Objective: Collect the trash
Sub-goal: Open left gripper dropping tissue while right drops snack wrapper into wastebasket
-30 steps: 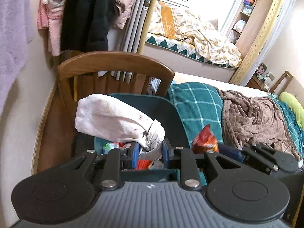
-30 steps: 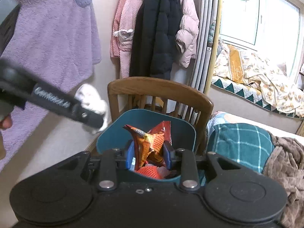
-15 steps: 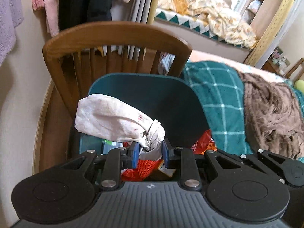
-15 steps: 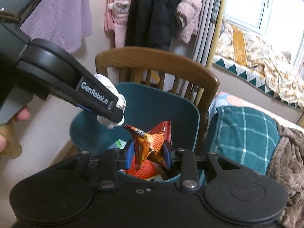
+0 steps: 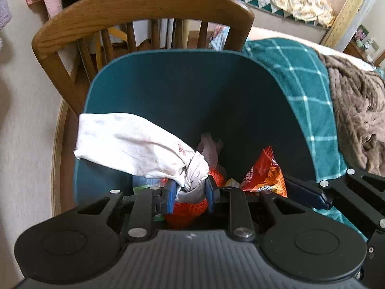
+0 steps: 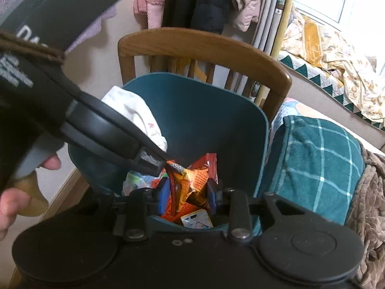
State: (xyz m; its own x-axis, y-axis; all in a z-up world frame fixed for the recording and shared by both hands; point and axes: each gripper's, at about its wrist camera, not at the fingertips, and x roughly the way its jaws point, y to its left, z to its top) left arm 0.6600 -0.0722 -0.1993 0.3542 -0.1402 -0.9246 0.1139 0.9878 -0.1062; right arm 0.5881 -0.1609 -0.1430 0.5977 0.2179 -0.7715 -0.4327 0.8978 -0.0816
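A teal trash bin (image 5: 168,77) stands in front of a wooden chair, also in the right wrist view (image 6: 204,110). My left gripper (image 5: 190,192) is shut on the knot of a white tied bag (image 5: 134,149) and holds it over the bin's opening; the bag also shows in the right wrist view (image 6: 134,113). My right gripper (image 6: 187,192) is shut on an orange snack wrapper (image 6: 192,180) just above the bin; the wrapper also shows in the left wrist view (image 5: 262,173). Several wrappers lie inside the bin.
A wooden chair (image 5: 134,7) stands behind the bin. A bed with a teal checked blanket (image 5: 300,77) and a brown throw (image 5: 356,110) lies to the right. Coats hang on the wall (image 6: 199,2) behind. The wall is close on the left.
Both grippers have moved forward and down toward the bin's mouth, each with its trash still held. The left gripper now crosses close in front of the right one.
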